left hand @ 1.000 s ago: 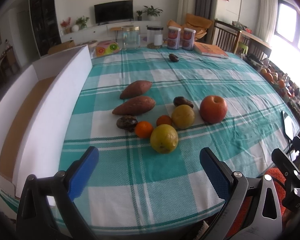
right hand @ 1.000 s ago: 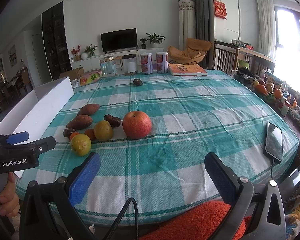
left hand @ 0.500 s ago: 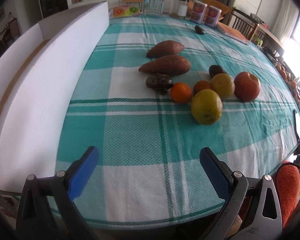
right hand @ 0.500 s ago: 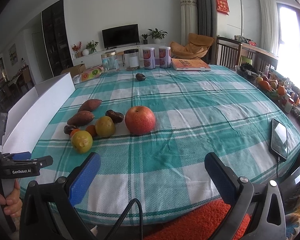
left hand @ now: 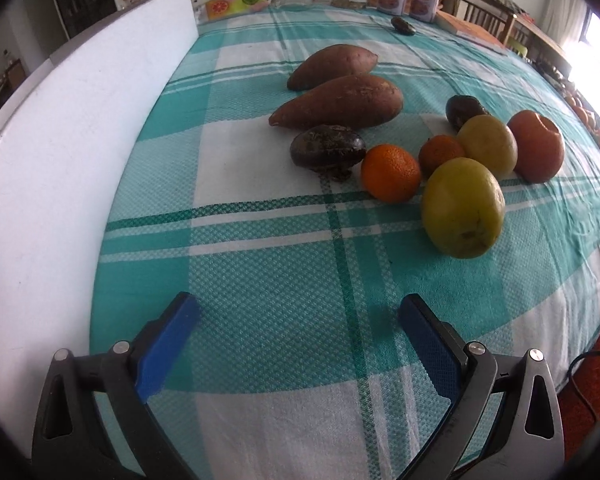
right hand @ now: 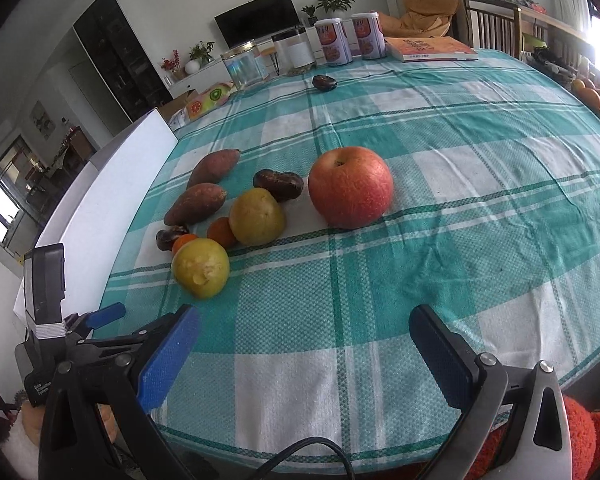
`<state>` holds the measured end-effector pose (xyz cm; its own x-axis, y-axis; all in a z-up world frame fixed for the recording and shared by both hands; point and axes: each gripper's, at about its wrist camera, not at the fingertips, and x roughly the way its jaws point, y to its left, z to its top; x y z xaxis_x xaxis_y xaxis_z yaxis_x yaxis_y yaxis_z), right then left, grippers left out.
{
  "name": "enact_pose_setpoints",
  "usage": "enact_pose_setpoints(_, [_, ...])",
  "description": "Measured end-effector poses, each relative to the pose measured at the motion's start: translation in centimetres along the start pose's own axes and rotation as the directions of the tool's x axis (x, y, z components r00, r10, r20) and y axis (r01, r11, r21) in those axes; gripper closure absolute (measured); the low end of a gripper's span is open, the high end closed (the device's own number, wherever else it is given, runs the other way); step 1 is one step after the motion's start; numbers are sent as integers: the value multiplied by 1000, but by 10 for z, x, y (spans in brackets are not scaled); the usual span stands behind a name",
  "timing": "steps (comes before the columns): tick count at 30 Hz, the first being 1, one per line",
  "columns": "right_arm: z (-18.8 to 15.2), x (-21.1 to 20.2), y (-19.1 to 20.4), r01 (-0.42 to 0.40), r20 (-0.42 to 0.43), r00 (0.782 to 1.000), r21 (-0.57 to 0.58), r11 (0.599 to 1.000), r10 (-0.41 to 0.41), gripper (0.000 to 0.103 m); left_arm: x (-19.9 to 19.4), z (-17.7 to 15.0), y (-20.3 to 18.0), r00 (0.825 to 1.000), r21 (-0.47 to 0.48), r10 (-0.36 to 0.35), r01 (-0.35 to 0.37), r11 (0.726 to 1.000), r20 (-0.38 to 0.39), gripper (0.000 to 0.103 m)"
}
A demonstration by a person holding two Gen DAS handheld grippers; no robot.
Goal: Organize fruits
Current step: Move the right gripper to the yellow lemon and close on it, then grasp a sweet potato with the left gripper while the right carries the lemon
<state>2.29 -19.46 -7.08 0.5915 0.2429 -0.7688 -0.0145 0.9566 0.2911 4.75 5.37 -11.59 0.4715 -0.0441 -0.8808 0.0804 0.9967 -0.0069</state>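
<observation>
- Plainly, the left gripper (left hand: 298,320) is the nearer one to the fruit pile: its blue pads stand wide apart with nothing between them, low over the cloth (left hand: 260,272) at the near edge.
- From it, the pile lies ahead and to the right. The nearest piece is the green-yellow fruit (left hand: 462,208), off beyond the right pad; the orange (left hand: 390,178) sits just left of it and a little farther.
- Straight ahead, farther off, lies a dark fruit (left hand: 328,152), and behind it two sweet potatoes (left hand: 340,102). Their long axes run from near-left to far-right, slantwise across the gripper's line, so I judge a turn of the wrist would be needed to close across one.
- The white box (left hand: 60,152) runs along the left side of the table, its wall close beside the left pad; that is likely where the pieces go.
- The right gripper (right hand: 304,350) is also spread wide and empty, at the near edge. The apple (right hand: 350,186) lies ahead of it and stands a little apart from the rest, with bare cloth all round.
- Room is open near and right; left is shut by the box wall, and the round fruits crowd each other, some touching.
</observation>
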Motion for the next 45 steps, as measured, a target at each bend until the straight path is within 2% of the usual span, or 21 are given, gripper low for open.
enact_pose_setpoints(4, [2,2,7,-26,12,1000,-28,999,27,0,1,0,2,1000,1,2,-2,1000,17,0])
enact_pose_setpoints(7, [4,9,16,-60,1,998,-67,996,60,0,-1,-6,4,998,22,-5,4,1000,66,0])
enact_pose_setpoints(9, [7,16,21,-103,-21,995,-70,992,101,0,-3,-10,6,996,55,-25,21,998,84,0])
enact_pose_setpoints(12, [14,32,25,-172,-69,983,-33,985,169,1,-5,-10,9,997,83,-42,37,996,63,0])
enact_pose_setpoints(13, [17,38,29,-187,-85,979,-32,982,184,5,-5,-10,10,998,82,-42,37,996,55,0])
enact_pose_setpoints(14, [20,45,34,-201,-104,975,-37,979,197,15,-5,-10,11,998,80,-42,37,996,52,0])
enact_pose_setpoints(15, [22,50,39,-219,-119,970,-40,975,213,21,-6,-11,11,998,81,-42,38,996,53,0])
enact_pose_setpoints(17, [26,63,49,-247,-149,960,-50,968,237,21,-7,-13,11,998,79,-42,37,996,56,0])
enact_pose_setpoints(22, [30,96,70,-245,-203,952,-63,967,228,23,-7,-15,12,997,75,-42,37,996,59,0])
enact_pose_setpoints(23, [31,98,74,-242,-196,955,-78,967,223,28,-7,-15,12,997,75,-42,37,996,59,0])
enact_pose_setpoints(24, [31,100,76,-236,-194,957,-85,968,216,45,-7,-15,12,997,76,-42,37,996,60,0])
enact_pose_setpoints(25, [31,101,74,-233,-192,958,-80,969,214,52,-7,-15,12,997,75,-42,38,996,61,0])
enact_pose_setpoints(27, [30,100,67,-249,-189,953,-49,967,236,51,-7,-16,12,997,76,-43,39,996,63,0])
enact_pose_setpoints(30, [24,84,52,-236,-190,955,-20,972,228,51,-7,-15,12,997,83,-49,44,996,57,0])
enact_pose_setpoints(33, [14,59,36,-185,-156,971,-24,982,179,51,-6,-10,13,997,85,-59,55,995,41,2])
enact_pose_setpoints(35, [6,46,26,-153,-123,981,-26,988,149,51,-10,-5,17,995,56,-90,88,995,46,2])
enact_pose_setpoints(38, [-1,37,13,-131,-83,988,-1,991,131,51,-27,12,22,978,23,-183,182,983,98,2])
enact_pose_setpoints(42, [-1,34,10,-138,-59,989,12,990,138,51,-49,52,17,953,48,-269,265,963,137,2])
enact_pose_setpoints(45, [-4,36,13,-135,-68,989,-4,991,134,51,-49,91,8,940,82,-324,317,945,107,2])
